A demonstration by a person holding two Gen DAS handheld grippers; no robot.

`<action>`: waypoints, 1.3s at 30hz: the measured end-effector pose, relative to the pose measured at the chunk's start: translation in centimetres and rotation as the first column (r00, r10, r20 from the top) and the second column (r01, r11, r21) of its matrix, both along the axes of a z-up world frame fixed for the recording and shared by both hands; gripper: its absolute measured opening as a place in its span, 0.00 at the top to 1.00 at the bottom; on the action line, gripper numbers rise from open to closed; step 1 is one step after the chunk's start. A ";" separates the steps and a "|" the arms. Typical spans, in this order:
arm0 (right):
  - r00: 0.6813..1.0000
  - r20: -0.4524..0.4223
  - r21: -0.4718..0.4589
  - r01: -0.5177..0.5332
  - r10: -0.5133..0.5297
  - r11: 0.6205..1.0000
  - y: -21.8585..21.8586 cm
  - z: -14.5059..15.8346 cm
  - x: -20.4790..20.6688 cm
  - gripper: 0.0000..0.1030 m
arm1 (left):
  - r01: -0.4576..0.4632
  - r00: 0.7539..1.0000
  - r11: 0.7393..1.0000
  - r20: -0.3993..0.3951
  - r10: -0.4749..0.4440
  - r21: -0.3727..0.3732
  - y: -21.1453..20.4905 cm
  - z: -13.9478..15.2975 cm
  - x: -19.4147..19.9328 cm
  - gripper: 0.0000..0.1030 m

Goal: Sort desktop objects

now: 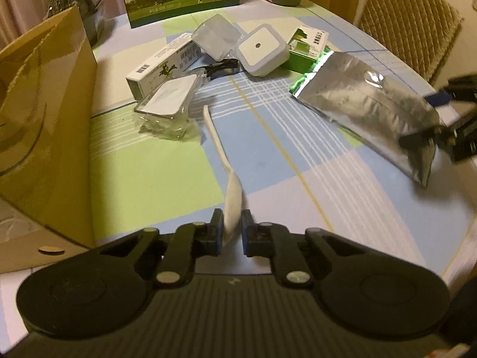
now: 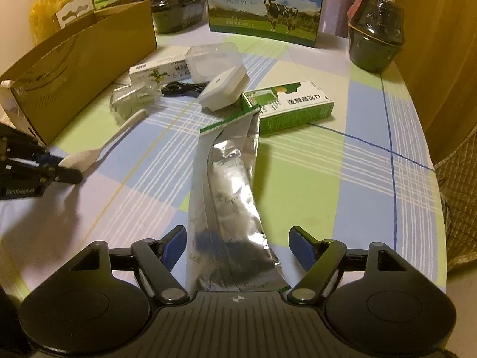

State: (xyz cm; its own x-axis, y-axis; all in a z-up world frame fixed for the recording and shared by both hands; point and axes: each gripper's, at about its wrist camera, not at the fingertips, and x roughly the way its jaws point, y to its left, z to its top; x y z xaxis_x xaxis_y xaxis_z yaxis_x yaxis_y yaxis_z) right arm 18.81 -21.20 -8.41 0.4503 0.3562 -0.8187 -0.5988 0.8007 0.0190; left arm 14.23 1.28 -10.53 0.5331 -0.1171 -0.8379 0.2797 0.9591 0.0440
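Note:
My left gripper [image 1: 232, 229] is shut on the bowl end of a white plastic spoon [image 1: 222, 155], whose handle points away over the table; the right wrist view shows the same spoon [image 2: 101, 146] in the left gripper [image 2: 64, 168]. My right gripper [image 2: 237, 244] is open, its jaws either side of the near end of a silver foil pouch [image 2: 226, 185] that lies on the tablecloth. In the left wrist view the pouch [image 1: 366, 104] reaches to the right gripper [image 1: 429, 119] at the right edge.
An open cardboard box [image 2: 77, 68] stands at the left. Mid-table lie a white toothpaste box [image 1: 161, 65], clear plastic cases [image 1: 170, 107], a black cable [image 1: 222, 67], a white square night light [image 1: 262, 50] and a green box [image 2: 292, 104]. A milk carton [image 2: 265, 3] and dark bowls [image 2: 375, 35] stand behind.

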 end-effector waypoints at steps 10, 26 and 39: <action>1.000 0.005 -0.016 0.000 0.000 1.000 0.5 -0.2 0.0 0.28 | -0.055 0.998 0.996 -0.001 0.055 -0.070 1.4 0.0 -0.7 0.88; 1.000 0.014 -0.005 0.013 -0.013 1.000 1.1 -0.2 0.6 0.22 | -0.131 0.991 0.987 0.005 0.132 -0.094 -0.6 0.2 1.4 0.53; 1.000 -0.024 0.009 0.016 -0.015 1.000 1.3 -0.4 2.3 0.21 | -0.144 0.989 0.987 0.015 0.145 -0.075 -0.3 -0.3 0.5 0.75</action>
